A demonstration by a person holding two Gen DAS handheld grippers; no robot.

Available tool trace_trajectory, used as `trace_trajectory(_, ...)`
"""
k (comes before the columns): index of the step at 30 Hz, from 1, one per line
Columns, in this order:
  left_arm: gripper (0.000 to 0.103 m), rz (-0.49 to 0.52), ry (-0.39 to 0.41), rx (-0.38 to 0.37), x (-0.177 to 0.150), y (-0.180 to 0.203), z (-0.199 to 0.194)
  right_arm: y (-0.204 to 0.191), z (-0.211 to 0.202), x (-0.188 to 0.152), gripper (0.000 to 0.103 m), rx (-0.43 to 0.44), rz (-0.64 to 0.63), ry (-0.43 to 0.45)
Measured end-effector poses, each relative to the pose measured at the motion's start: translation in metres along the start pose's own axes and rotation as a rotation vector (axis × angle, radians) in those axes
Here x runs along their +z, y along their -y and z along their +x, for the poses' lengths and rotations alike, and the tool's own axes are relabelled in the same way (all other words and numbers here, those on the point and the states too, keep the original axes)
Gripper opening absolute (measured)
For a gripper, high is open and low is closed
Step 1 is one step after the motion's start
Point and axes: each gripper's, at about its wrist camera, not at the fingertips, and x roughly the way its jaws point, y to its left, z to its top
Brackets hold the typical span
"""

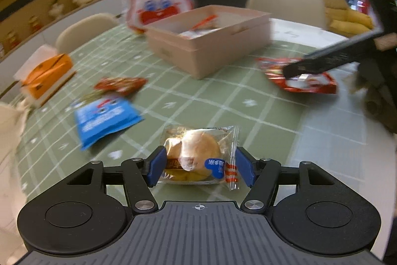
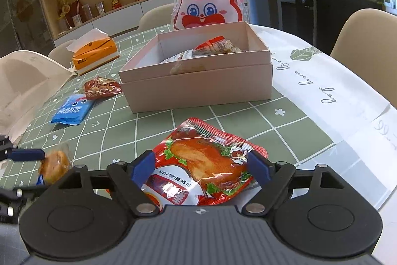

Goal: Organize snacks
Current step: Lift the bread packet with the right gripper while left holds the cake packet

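As we read each wrist view outward from our grippers, the labels run near to far.

Left gripper (image 1: 199,167): our jaws stand apart around the wrapped bun (image 1: 196,157); the blue pads flank the wrapper, and we cannot tell whether they touch it.

Wrapped bun: lies flat on the green checked tablecloth (image 1: 248,116), in clear film with a blue label.

Right gripper (image 2: 201,169): our jaws stand spread on either side of the red roast-duck packet (image 2: 206,160); whether the pads touch it we cannot tell.

Red roast-duck packet: rests on the cloth just in front of the pink box (image 2: 198,88), apart from it.

Blue packet (image 2: 72,112): flat on the cloth, to the left of the box.

Small red packet (image 2: 101,87): just beyond the blue one, beside the box's left corner.

Pink box: open-topped, mid-table, with several wrapped snacks (image 2: 213,46) inside.

Orange tissue box (image 2: 95,54): far left of the cloth.

Rabbit-face bag (image 2: 209,5): upright directly behind the pink box.
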Motion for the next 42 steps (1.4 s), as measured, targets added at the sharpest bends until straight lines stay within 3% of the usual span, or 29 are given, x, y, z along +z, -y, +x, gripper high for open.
trace_trajectory(3, 0.068, -0.117, -0.030, 0.032, -0.001, -0.022, -0.001, 0.000, 0.000, 0.000, 0.082, 0.001, 0.003, 0.001)
trace_trajectory(7, 0.065, -0.397, -0.085, -0.075, -0.005, -0.057, 0.001, 0.000, 0.000, 0.000, 0.082, 0.001, 0.005, 0.001)
trace_trajectory(12, 0.065, -0.539, -0.068, -0.131, 0.004, -0.077, 0.016, 0.001, -0.001, -0.001, 0.082, 0.005, 0.013, 0.003)
trace_trajectory(20, 0.068, -0.502, -0.047, -0.140, 0.032, -0.075, 0.058, 0.000, -0.001, -0.001, 0.084, 0.003, 0.006, -0.001)
trace_trajectory(25, 0.070, -0.446, -0.058, -0.096, 0.049, -0.062, 0.075, 0.002, -0.001, -0.001, 0.085, 0.018, 0.026, 0.002)
trace_trajectory(32, 0.071, -0.206, -0.015, 0.009, 0.052, -0.018, 0.077, 0.002, -0.001, -0.001, 0.086, 0.019, 0.023, 0.000)
trace_trajectory(38, 0.070, -0.216, -0.024, -0.024, 0.046, -0.020, 0.076, 0.000, 0.001, 0.000, 0.090, 0.026, 0.005, -0.012)
trace_trajectory(42, 0.069, -0.200, -0.017, -0.029, 0.042, -0.016, 0.071, 0.003, 0.003, 0.002, 0.099, 0.068, 0.008, -0.033)
